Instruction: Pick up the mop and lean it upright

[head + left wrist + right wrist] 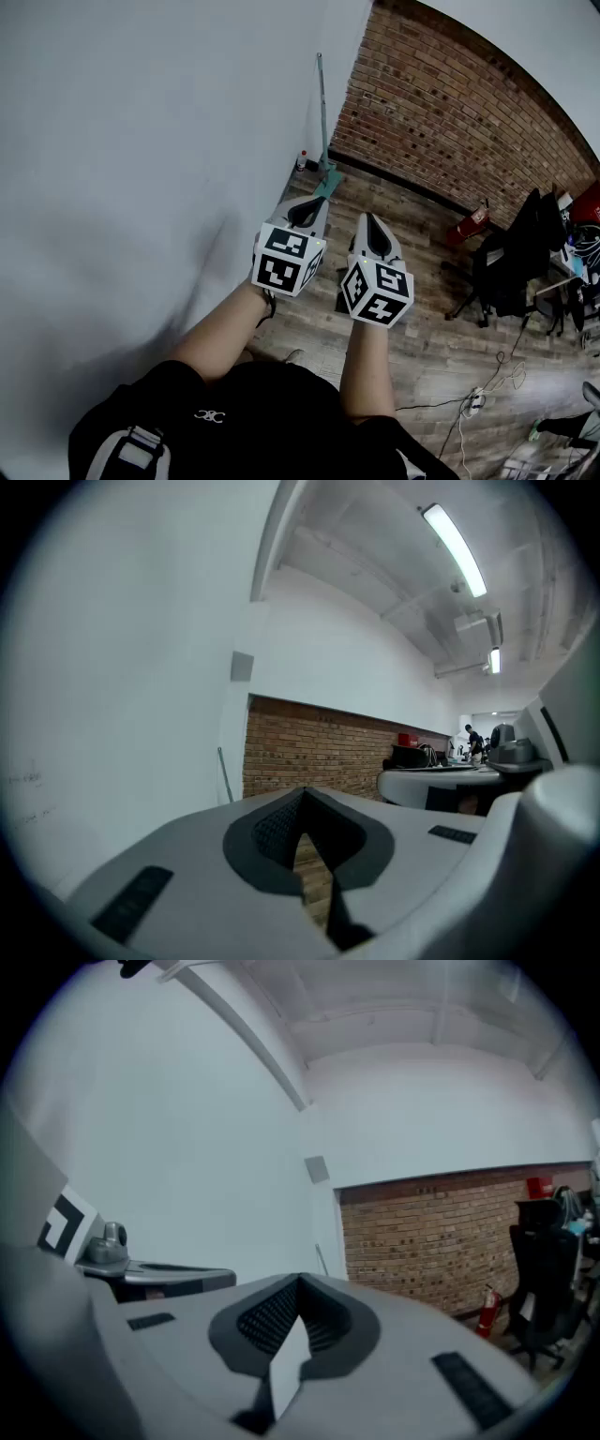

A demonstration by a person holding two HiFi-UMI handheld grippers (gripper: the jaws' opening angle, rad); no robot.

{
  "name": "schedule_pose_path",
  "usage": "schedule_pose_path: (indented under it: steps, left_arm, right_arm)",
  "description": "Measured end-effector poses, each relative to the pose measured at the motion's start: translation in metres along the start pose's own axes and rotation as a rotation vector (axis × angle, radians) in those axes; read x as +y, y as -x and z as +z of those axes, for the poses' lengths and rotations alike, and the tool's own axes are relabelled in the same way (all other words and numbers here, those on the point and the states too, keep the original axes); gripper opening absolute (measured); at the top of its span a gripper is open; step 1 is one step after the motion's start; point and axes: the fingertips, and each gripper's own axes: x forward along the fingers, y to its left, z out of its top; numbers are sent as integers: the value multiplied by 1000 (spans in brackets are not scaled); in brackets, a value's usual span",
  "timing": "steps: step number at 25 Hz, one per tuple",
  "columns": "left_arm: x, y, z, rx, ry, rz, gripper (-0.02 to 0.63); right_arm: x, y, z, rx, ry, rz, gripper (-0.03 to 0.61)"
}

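Observation:
The mop (323, 117) stands upright in the far corner, its thin pole leaning on the white wall and its teal head (327, 182) on the wood floor. The pole also shows in the left gripper view as the mop (225, 775) and in the right gripper view as the mop (322, 1260). My left gripper (308, 208) and right gripper (371, 225) hang side by side in mid-air, well short of the mop. Both are shut with nothing between the jaws, as seen on the left gripper (302, 791) and the right gripper (300, 1281).
A brick wall (450, 103) runs along the back. A red fire extinguisher (467, 226) lies at its foot, and a small bottle (301, 160) stands by the corner. A black office chair (511, 262) and loose cables (473, 401) fill the right side.

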Motion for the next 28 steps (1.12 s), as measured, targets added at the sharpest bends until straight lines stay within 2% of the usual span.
schedule_pose_path:
  steps: [4,10,14,20,24,28]
  left_arm:
    - [3,-4,-4,12,-10,15,-2]
    - [-7,-23,-17,41,-23,23,-2]
    - [-21,-43,-13,39,-36,34,-2]
    - [-35,-69,-16,44,31,64,-2]
    - [-41,-89,-30,79,26,82,-2]
    - [-34,-117,-27,90,17,85,-2]
  right_arm:
    - [-8,-3,-4,-8,-28,-17,12]
    - [-27,-13,-16,-7,-57,17,12]
    - [-52,-22,-15,-7,-84,37,14]
    - [-84,-30,-18,12,-99,84,14]
    - [-103,-39,-21,20,-95,94,12]
    - [-119,-62,-17,20,-94,89,14]
